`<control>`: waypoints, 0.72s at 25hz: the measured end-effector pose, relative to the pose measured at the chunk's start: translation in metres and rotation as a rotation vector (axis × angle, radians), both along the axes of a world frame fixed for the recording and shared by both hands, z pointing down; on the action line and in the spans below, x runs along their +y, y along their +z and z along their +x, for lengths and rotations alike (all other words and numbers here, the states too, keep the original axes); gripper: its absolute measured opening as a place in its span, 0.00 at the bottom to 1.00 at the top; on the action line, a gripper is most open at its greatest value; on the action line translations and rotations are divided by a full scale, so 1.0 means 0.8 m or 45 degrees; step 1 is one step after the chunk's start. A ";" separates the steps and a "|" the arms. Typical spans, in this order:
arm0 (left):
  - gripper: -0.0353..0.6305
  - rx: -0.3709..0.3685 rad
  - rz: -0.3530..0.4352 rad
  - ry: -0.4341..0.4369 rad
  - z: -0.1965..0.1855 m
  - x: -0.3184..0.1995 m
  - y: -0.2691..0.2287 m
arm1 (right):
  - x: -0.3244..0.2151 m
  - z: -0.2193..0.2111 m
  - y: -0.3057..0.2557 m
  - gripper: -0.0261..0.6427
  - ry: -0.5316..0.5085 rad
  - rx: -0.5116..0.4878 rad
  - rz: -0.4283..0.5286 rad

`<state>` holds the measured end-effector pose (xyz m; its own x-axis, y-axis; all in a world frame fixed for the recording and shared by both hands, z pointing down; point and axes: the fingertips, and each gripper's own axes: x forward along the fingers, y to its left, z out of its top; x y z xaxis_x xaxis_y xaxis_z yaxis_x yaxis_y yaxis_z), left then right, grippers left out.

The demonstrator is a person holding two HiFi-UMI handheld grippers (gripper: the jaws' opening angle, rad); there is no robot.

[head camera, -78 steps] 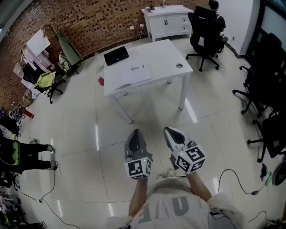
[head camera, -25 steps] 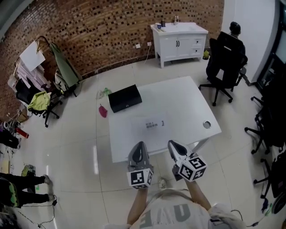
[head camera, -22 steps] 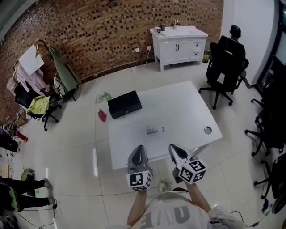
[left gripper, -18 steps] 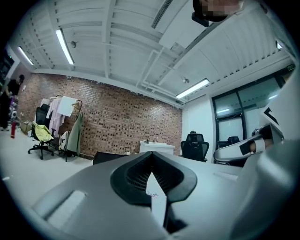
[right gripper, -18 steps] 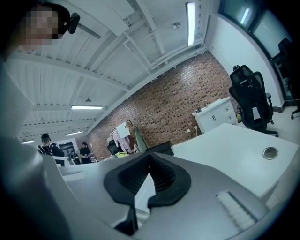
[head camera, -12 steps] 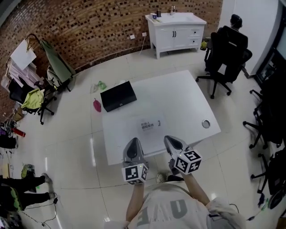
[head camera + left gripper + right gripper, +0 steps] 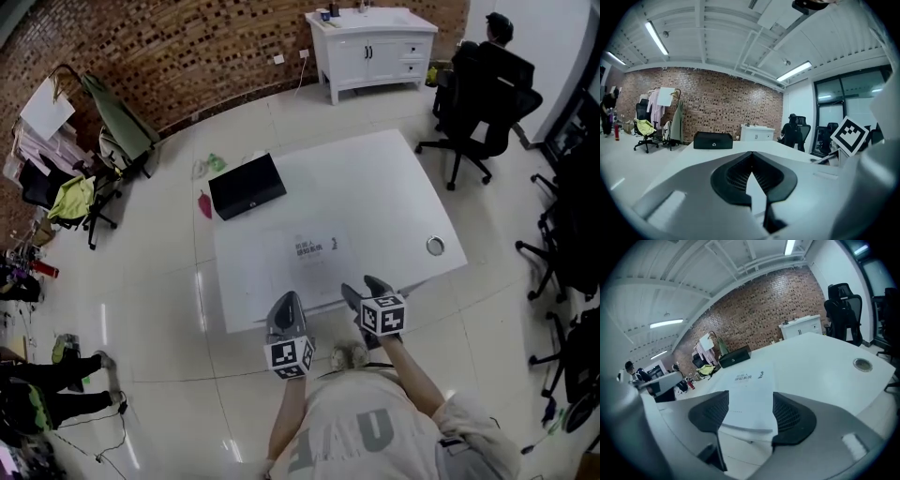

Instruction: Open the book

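The head view alone shows the whole white counter (image 7: pixel 375 178). The closed white book (image 7: pixel 305 255) lies flat near its front edge, a black case (image 7: pixel 247 186) sits at the far left corner, and a round cable hole (image 7: pixel 435 246) is at the right. A wide bare stretch of counter lies between book and hole. The right gripper (image 7: pixel 362 287) has its fingers apart, just opened. Its own view shows the book's near edge ahead in the gap, untouched. The left gripper (image 7: pixel 287 305), at the front edge, has its fingers together and empty. The cover print is too small to read.

Right tongs (image 7: pixel 362 287) freshly agape (book (image 7: pixel 300 262) edge between), lower now.
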<state>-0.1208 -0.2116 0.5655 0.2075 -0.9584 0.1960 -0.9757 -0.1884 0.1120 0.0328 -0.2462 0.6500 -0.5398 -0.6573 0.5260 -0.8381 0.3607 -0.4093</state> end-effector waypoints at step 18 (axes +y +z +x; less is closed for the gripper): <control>0.07 0.017 -0.072 -0.005 -0.004 0.004 0.024 | 0.010 -0.004 0.063 0.43 -0.077 0.127 -0.139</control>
<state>-0.1242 -0.2082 0.5849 0.2070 -0.9466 0.2471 -0.9747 -0.1779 0.1350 0.0294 -0.2385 0.7002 -0.5178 -0.5611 0.6458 -0.8548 0.3694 -0.3645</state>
